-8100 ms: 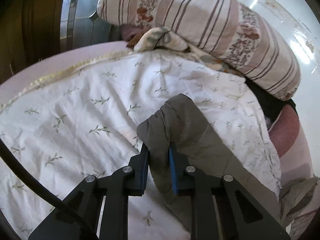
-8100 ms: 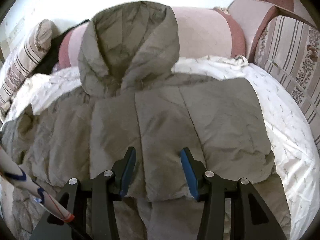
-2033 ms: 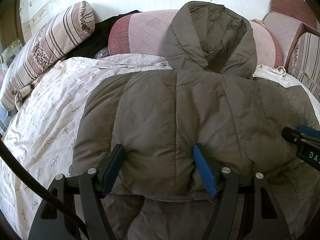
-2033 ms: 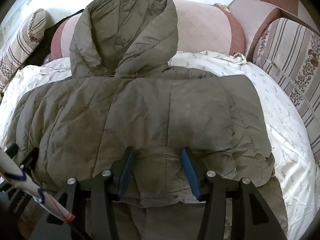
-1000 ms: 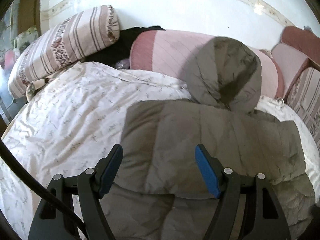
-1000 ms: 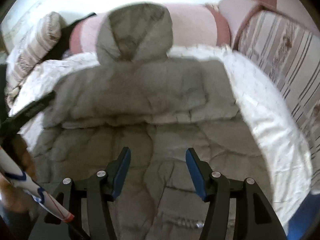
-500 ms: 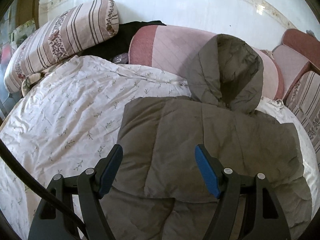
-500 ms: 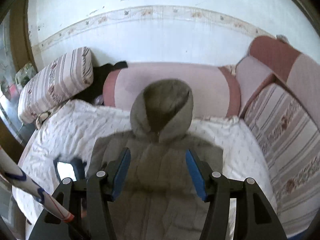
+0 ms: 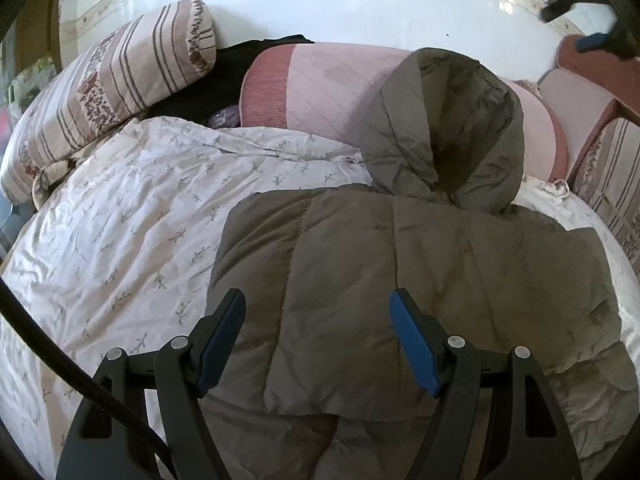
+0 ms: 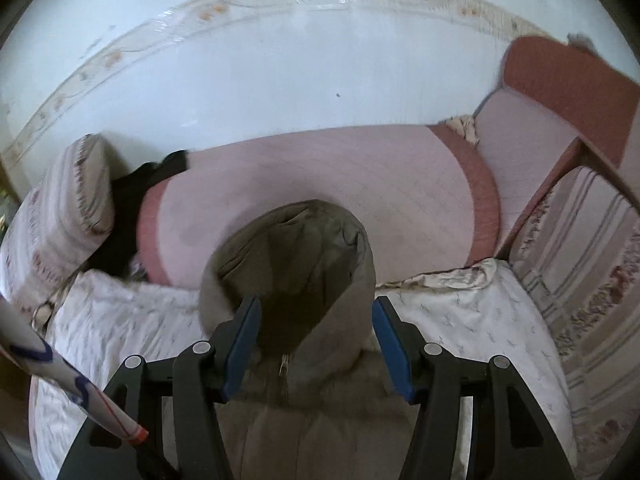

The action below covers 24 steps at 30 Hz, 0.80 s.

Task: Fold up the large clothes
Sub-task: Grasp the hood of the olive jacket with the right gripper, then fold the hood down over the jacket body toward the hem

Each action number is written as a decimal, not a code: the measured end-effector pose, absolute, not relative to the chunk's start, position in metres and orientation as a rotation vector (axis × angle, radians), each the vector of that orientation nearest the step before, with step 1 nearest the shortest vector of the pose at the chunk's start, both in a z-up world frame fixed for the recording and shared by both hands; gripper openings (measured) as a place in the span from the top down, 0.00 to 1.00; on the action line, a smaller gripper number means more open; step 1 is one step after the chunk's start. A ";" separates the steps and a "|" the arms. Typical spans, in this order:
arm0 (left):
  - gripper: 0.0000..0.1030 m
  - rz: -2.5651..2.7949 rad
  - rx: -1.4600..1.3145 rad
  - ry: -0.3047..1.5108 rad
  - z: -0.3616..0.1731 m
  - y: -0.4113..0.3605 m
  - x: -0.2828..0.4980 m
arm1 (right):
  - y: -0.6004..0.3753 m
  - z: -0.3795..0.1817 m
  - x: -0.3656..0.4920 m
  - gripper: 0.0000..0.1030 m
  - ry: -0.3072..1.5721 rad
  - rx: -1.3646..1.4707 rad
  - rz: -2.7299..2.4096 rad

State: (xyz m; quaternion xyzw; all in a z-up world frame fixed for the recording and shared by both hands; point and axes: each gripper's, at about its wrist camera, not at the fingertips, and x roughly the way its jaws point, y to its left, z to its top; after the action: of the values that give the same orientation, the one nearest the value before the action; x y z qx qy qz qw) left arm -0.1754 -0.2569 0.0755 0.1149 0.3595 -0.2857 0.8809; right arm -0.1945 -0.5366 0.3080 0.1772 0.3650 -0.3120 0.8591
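Bed w/ white leaf-print cover (image 9: 132, 232) fills most of the left wrist view. Along its far side, against the white wall (image 9: 320, 4), runs a long pink bolster w/ darker red ends (image 9: 332, 80); in the right wrist view the same bolster (image 10: 320, 188) spans the middle. Striped floral pillow (image 9: 112, 80) leans at far left, w/ a dark cloth (image 9: 208, 80) bunched betw. it and the bolster. Striped cushion (image 10: 584, 260) and a red-pink chair back (image 10: 560, 92) stand at the right edge of the bed.

Olive puffer jacket (image 9: 400, 292) lies on the cover, right of centre, body folded into a thick rectangle, a lower layer showing beneath its near edge. Its hood (image 9: 448, 128) rests propped up against the bolster, opening toward the camera.

Left gripper (image 9: 316, 336): jaws apart, blue pads either side of the folded body's near part, nothing pinched; whether the tips touch the fabric cannot be told. Right gripper (image 10: 316, 344): jaws apart, empty, seen above the jacket w/ the hood (image 10: 296, 272) framed betw. its fingers; view motion-blurred. In the left wrist view it shows only as a dark part w/ blue pad at upper right (image 9: 592, 36). Black cable (image 9: 60, 364) crosses lower left.
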 end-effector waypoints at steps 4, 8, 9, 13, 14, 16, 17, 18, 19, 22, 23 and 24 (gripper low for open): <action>0.28 -0.597 0.258 0.744 0.071 -0.262 -0.175 | -0.576 0.280 -0.163 0.40 0.788 0.391 -0.668; 0.28 -0.592 0.278 0.748 0.064 -0.266 -0.171 | -0.613 0.251 -0.134 0.40 0.810 0.381 -0.713; 0.28 -0.589 0.279 0.750 0.063 -0.266 -0.169 | -0.621 0.243 -0.128 0.40 0.811 0.396 -0.720; 0.28 -0.586 0.272 0.764 0.058 -0.267 -0.165 | -0.640 0.219 -0.106 0.40 0.798 0.420 -0.738; 0.28 -0.584 0.272 0.766 0.057 -0.268 -0.165 | -0.641 0.214 -0.103 0.40 0.796 0.422 -0.741; 0.28 -0.581 0.278 0.764 0.055 -0.269 -0.165 | -0.646 0.200 -0.098 0.40 0.796 0.425 -0.758; 0.28 -0.580 0.283 0.760 0.055 -0.269 -0.166 | -0.648 0.192 -0.098 0.40 0.794 0.434 -0.763; 0.28 -0.578 0.288 0.756 0.054 -0.270 -0.166 | -0.649 0.187 -0.098 0.52 0.794 0.445 -0.757; 0.28 -0.576 0.292 0.753 0.054 -0.271 -0.167 | -0.649 0.182 -0.100 0.68 0.793 0.460 -0.741; 0.28 -0.576 0.290 0.753 0.055 -0.271 -0.167 | -0.641 0.182 -0.110 0.93 0.769 0.468 -0.737; 0.28 -0.577 0.288 0.754 0.055 -0.270 -0.167 | -0.636 0.187 -0.117 0.93 0.739 0.474 -0.725; 0.28 -0.578 0.283 0.756 0.056 -0.269 -0.168 | -0.632 0.192 -0.126 0.94 0.719 0.478 -0.714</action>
State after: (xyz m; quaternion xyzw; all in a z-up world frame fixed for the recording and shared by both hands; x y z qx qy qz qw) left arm -0.1675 -0.2692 0.0558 0.1355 0.3627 -0.2773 0.8793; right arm -0.1256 -0.6318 0.1915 0.2269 0.3408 -0.3386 0.8472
